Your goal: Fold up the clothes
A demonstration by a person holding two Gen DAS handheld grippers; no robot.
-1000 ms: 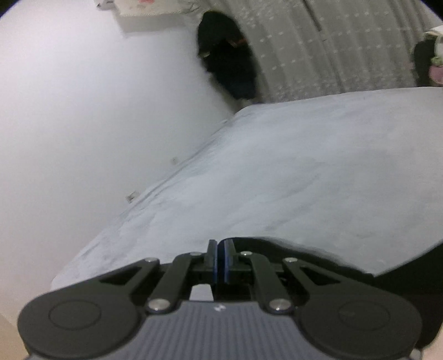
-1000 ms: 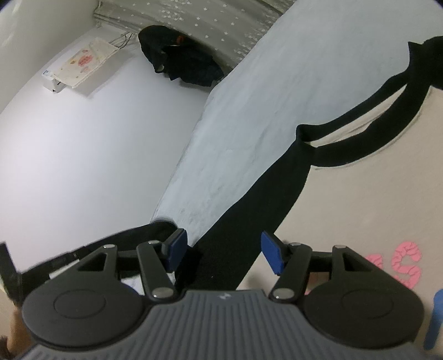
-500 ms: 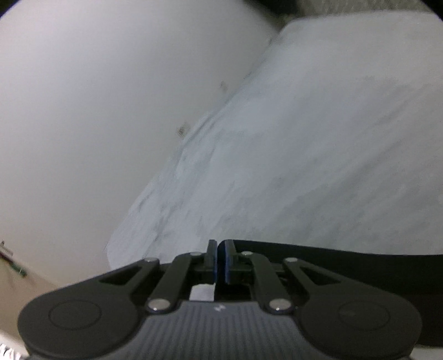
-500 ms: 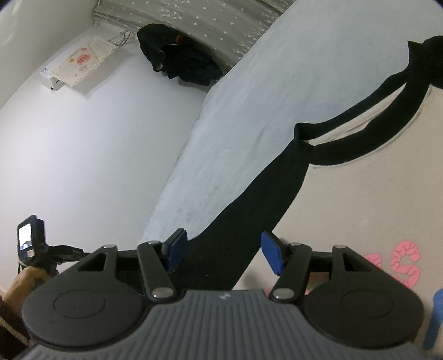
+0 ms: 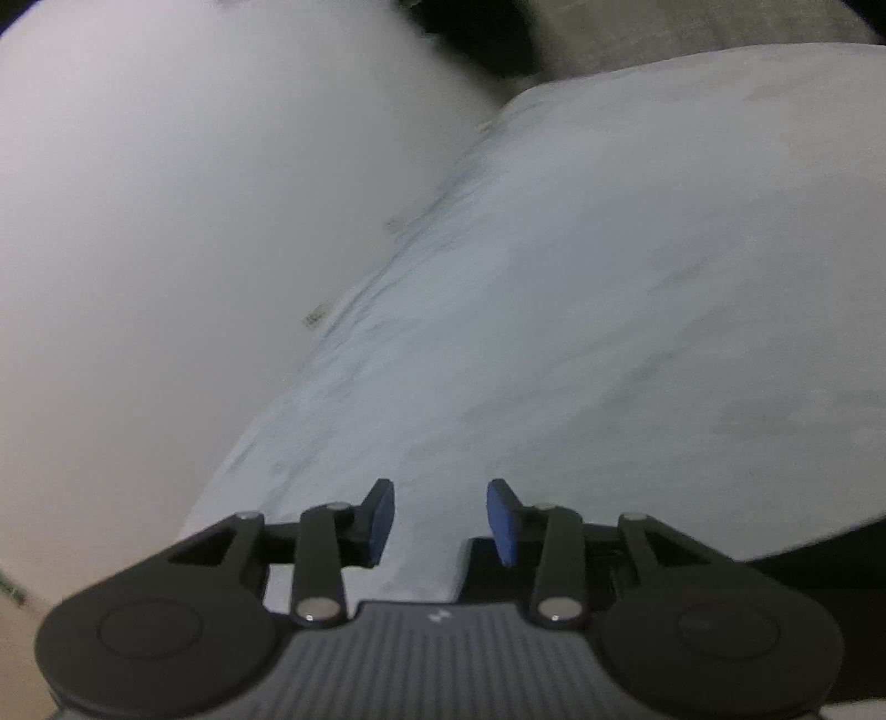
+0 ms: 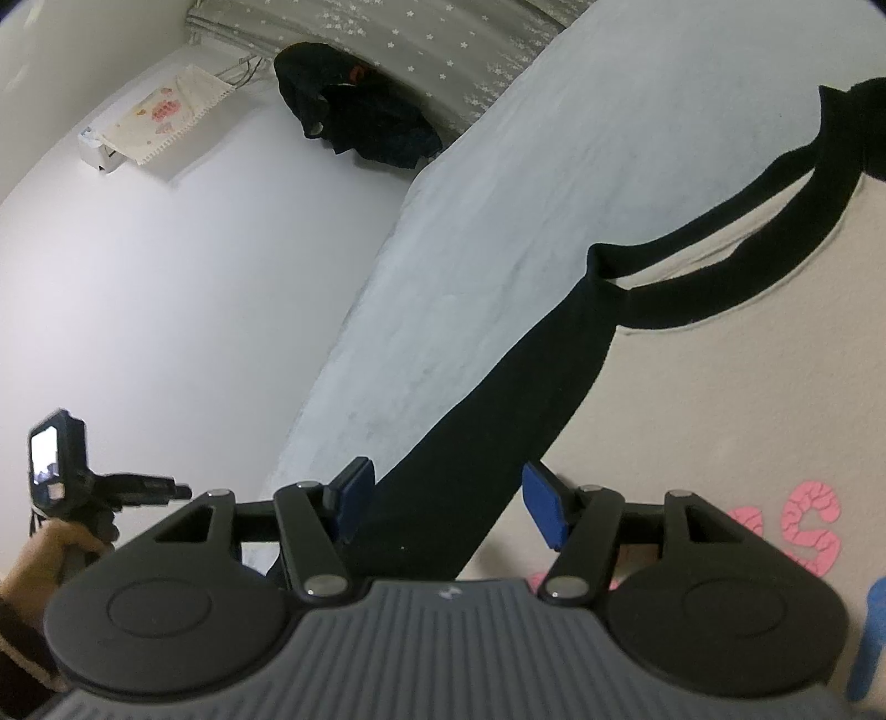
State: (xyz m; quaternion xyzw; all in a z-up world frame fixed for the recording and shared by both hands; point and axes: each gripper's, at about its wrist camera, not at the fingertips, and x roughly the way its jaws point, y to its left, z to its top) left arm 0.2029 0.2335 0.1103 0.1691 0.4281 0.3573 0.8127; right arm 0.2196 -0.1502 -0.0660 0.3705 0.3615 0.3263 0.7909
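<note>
no container shows in either view. a shirt (image 6: 720, 421), beige with a black sleeve and black collar band and pink lettering, lies spread flat on the bed (image 6: 526, 183), filling the right side of the right wrist view; the sleeve runs down toward the camera and passes under the right gripper (image 6: 448, 498). that gripper's blue pads stand well apart, above the sleeve and not pressing on it.

in the left wrist view the left gripper (image 5: 440, 518) has just been opening; its pads are now apart with only pale bedsheet showing between them. a dark edge of the shirt (image 5: 819, 548) lies just right of its right finger, not between the pads. the view is blurred.

the bed is covered in a pale grey-blue sheet and sits against a white wall (image 6: 166, 277). at its far end hangs a grey curtain with small white stars (image 6: 443, 39), with a dark heap of clothes (image 6: 360, 116) below it. an air conditioner under a cloth cover (image 6: 149, 122) is mounted high on the wall. at lower left a hand (image 6: 50, 548) holds the other handle, which carries a small lit screen (image 6: 47, 454).
</note>
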